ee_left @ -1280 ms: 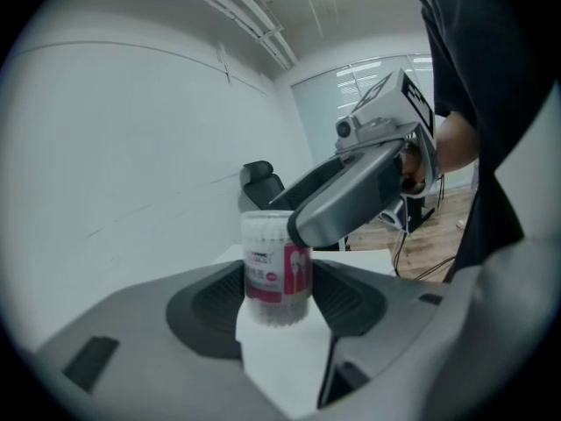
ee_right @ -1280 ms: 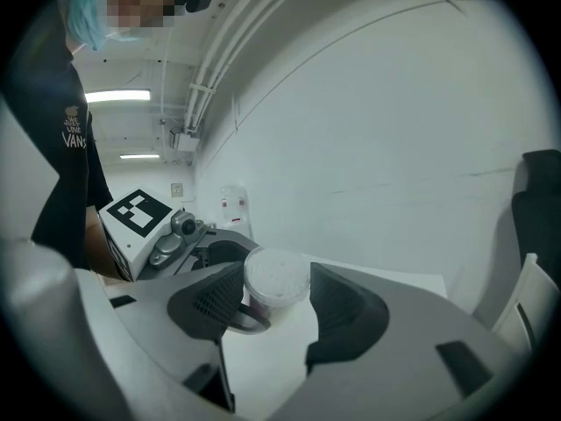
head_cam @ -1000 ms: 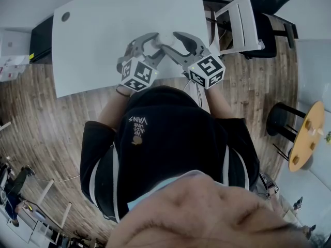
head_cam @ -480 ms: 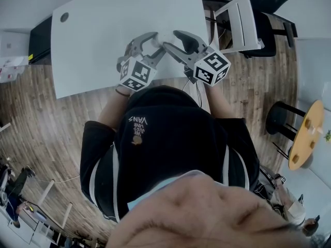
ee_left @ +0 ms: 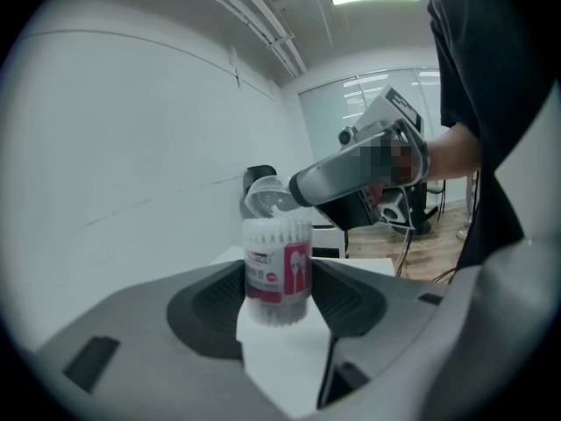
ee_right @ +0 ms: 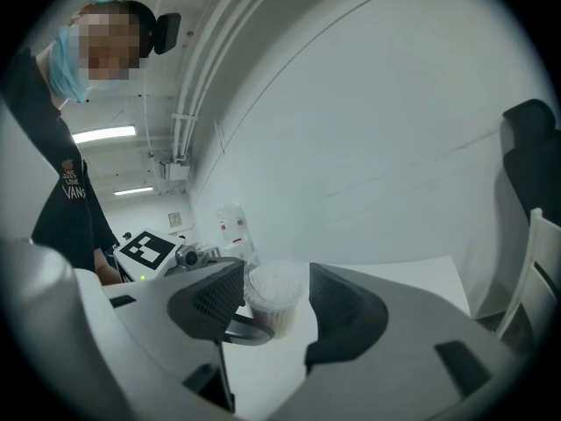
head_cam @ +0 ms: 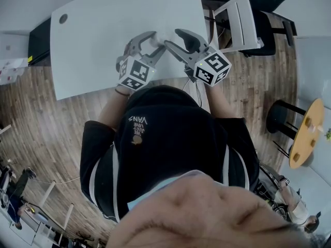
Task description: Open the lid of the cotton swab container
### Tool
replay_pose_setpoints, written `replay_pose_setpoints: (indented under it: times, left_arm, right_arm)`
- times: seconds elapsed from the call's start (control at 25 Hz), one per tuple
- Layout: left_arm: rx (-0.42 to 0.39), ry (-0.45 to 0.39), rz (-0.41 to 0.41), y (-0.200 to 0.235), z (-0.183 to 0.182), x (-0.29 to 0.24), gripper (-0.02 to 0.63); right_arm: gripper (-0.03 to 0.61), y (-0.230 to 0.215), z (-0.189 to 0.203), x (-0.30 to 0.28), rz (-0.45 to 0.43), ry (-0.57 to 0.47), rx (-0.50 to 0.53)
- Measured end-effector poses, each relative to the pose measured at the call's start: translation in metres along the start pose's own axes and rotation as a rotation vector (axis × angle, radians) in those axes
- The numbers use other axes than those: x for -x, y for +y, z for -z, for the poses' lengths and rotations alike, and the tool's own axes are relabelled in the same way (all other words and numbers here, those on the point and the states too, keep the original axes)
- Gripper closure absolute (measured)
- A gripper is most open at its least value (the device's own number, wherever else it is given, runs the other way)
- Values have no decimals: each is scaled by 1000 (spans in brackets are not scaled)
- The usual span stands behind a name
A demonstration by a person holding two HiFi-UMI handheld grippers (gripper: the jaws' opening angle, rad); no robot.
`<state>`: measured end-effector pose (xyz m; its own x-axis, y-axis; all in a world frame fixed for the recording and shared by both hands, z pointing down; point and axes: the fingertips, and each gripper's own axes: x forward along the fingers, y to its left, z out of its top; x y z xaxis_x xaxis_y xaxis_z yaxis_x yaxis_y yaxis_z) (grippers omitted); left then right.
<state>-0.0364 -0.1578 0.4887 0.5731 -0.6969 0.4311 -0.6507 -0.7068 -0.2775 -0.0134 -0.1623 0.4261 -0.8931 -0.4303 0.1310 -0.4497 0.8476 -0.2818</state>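
The container [ee_left: 278,270] stood upright at the near edge of the white table [head_cam: 98,30], pinched low on its labelled body between the pads of the left gripper [ee_left: 279,312]. Whether its base rested on the top could not be told. The right gripper [ee_right: 277,310] reached over it with jaws spread, straddling the mouth with no clear squeeze. One jaw tip lay against the clear lid [ee_left: 263,196].

It looked like a light, thin-walled plastic tube, probably slick and apt to flex or pop out under a hard pinch. The low, two-sided grip on the label band seemed the sound place to steady it. The lid looked small and springy, best worked at its free edge rather than clamped. Whether it hung on a hinge was not visible.

The long axis ran vertical, mouth up. The lid was tipped up off the mouth and leaned away behind it, leaving the swabs [ee_left: 276,230] bare at the top
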Motion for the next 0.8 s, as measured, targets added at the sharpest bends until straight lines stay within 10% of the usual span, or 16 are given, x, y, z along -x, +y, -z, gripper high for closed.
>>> replay_pose_setpoints:
  times: [0.8]
  left_arm:
    - [78,-23,-21,15,2,6,371]
  right_arm:
    - [347,-31,-10,17,128,-35,20]
